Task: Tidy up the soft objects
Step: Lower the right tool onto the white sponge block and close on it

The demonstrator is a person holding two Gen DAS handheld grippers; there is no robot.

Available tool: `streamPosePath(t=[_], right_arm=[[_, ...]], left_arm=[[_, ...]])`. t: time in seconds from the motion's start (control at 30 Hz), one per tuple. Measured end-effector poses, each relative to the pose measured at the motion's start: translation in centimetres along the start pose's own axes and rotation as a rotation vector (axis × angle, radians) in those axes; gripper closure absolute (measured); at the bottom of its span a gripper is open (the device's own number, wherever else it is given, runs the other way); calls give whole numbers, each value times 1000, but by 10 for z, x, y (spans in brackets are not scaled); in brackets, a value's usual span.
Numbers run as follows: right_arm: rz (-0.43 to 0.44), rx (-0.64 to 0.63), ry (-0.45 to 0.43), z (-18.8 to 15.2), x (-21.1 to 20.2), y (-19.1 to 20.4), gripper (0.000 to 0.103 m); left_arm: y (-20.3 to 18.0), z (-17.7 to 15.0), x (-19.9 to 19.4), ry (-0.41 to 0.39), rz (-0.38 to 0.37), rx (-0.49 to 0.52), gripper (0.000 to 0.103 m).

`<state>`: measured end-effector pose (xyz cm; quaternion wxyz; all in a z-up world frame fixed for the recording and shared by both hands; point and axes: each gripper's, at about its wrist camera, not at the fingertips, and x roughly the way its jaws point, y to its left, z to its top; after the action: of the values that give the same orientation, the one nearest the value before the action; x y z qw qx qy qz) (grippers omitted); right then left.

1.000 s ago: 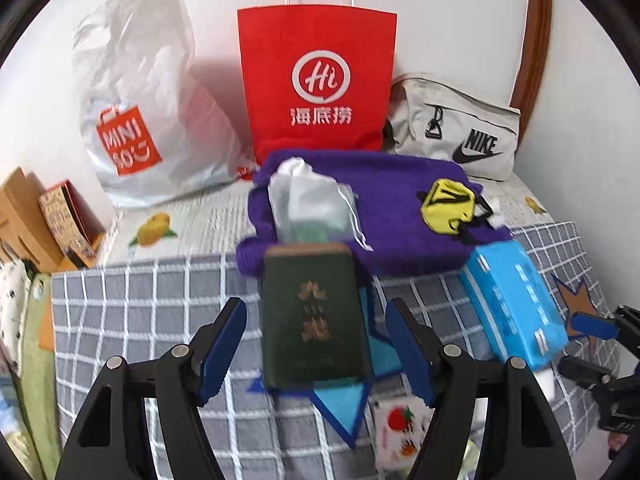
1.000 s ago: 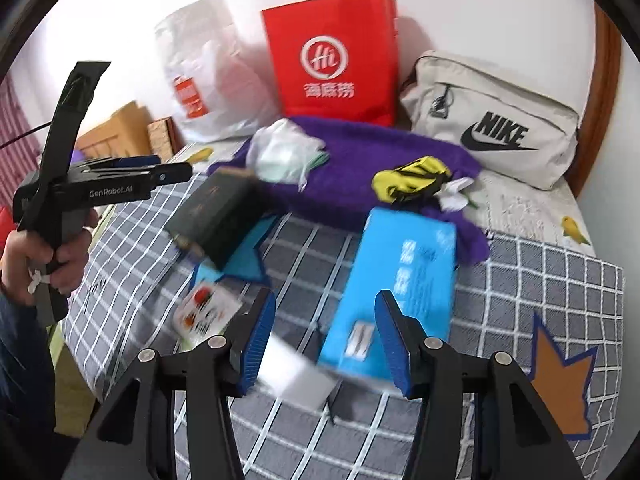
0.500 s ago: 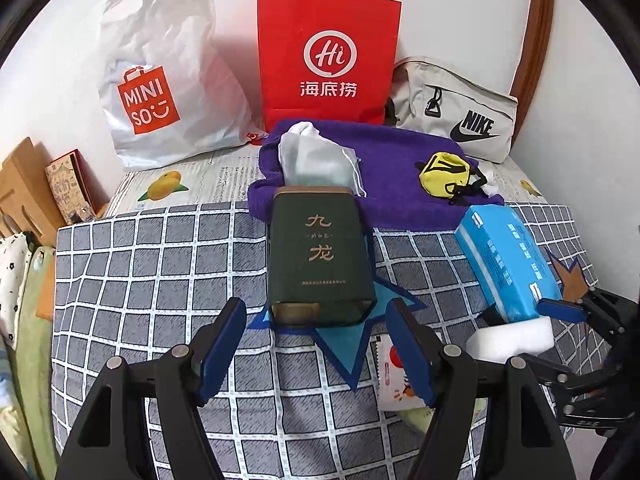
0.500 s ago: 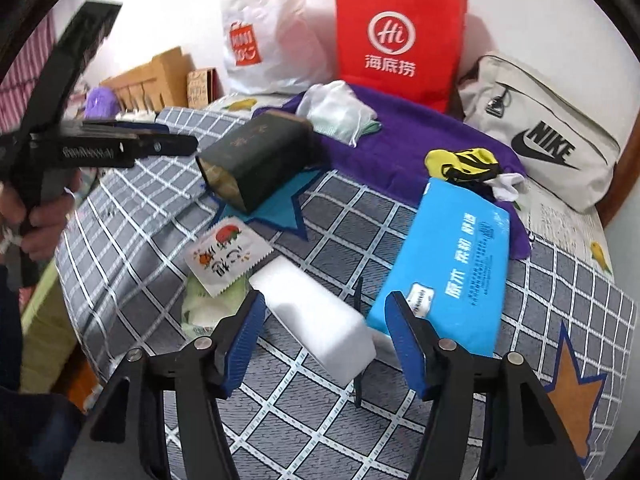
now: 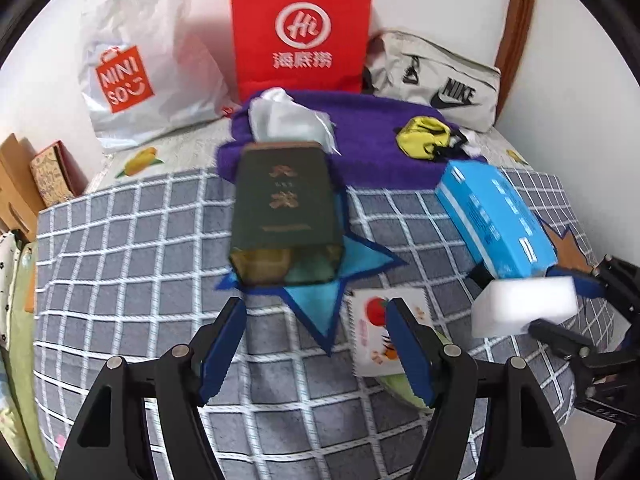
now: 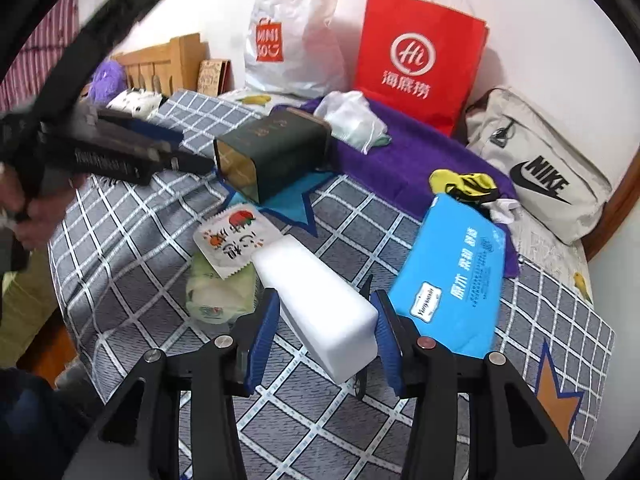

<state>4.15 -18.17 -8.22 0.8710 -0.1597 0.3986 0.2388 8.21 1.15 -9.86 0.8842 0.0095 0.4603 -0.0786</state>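
The right tongs (image 6: 324,340) point steeply down at the checked bed cover (image 6: 132,240), their jaws closing with the white sponge (image 6: 320,300) between the blue pads, which sit at its sides; the blue tissue pack (image 6: 460,276) lies just right of them. The left tongs (image 5: 316,348) tilt down too, spread and empty, with the dark green tin (image 5: 284,208) just ahead and a snack packet (image 5: 372,328) beside the right finger.
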Motion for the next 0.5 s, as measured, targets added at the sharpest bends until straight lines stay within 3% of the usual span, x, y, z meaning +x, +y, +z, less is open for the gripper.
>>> streamPosePath(t=[0.13, 0.23, 0.5], right_arm=[[-17, 48, -19, -6, -12, -4, 56], [-12, 88, -32, -10, -21, -7, 56], [-9, 144, -45, -18, -31, -11, 56]], left_arm=[[-15, -5, 14, 28, -3, 21, 32], [-21, -7, 23, 43, -20, 16, 23], [-40, -7, 49, 88, -18, 49, 23]])
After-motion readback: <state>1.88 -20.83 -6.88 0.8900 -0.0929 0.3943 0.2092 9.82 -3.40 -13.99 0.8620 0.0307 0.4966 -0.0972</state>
